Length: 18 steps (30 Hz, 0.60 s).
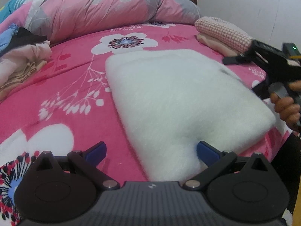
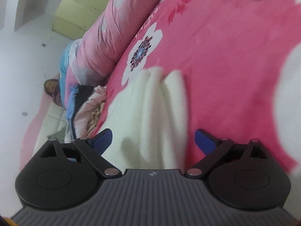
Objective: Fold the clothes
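Spreading wide, the left gripper (image 1: 151, 150) and right gripper (image 2: 153, 139) both stand with jaws apart, clamping nothing, the white fluffy garment (image 1: 175, 101) lying folded between them on the pink floral bedspread (image 1: 71, 86). The fold looks finished, so next it likely joins the folded stack (image 1: 223, 33) beyond.

A home bedroom. A bed spread with a pink floral sheet (image 1: 62, 86) carries a rolled pink-and-grey quilt (image 1: 105, 9) along its far edge. Heaped clothes (image 1: 22, 60) lie beside plain white walls (image 1: 244, 3).
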Each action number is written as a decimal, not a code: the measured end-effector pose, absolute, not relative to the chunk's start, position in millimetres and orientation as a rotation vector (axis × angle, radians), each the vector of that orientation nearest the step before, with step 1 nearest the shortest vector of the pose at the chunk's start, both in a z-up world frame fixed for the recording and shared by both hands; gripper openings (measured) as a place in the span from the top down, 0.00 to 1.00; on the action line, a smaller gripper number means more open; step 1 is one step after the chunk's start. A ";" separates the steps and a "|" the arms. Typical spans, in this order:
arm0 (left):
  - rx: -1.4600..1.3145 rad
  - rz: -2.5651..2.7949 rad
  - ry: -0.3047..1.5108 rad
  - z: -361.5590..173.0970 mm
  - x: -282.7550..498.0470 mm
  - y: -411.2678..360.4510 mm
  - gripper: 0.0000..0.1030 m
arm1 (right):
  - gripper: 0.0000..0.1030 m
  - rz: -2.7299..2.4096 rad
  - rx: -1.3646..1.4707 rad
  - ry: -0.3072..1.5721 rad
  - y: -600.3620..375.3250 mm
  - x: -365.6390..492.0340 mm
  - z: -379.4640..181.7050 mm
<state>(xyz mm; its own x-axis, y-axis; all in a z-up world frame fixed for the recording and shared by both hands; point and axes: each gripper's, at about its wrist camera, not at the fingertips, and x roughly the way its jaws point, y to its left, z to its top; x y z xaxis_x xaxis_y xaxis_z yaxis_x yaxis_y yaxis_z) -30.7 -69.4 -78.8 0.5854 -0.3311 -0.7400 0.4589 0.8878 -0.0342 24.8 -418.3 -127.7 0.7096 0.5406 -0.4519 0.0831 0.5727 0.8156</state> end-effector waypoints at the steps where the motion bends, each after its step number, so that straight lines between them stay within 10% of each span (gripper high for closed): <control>1: 0.172 -0.461 0.829 -78.1 -30.4 -70.7 0.00 | 0.04 0.307 0.953 0.760 -414.9 29.8 -128.8; 18: 0.227 -0.435 0.823 -75.3 -34.3 -83.4 0.00 | 0.01 0.463 0.861 0.860 -390.0 4.7 -123.9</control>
<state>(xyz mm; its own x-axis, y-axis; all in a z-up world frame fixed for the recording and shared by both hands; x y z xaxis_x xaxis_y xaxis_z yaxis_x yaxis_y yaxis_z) -34.3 -83.4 -75.3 0.5989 -0.2849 -0.7484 0.4576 0.8887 0.0279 4.7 -390.0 -123.9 0.5867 0.6633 -0.4646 -0.0218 0.5865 0.8097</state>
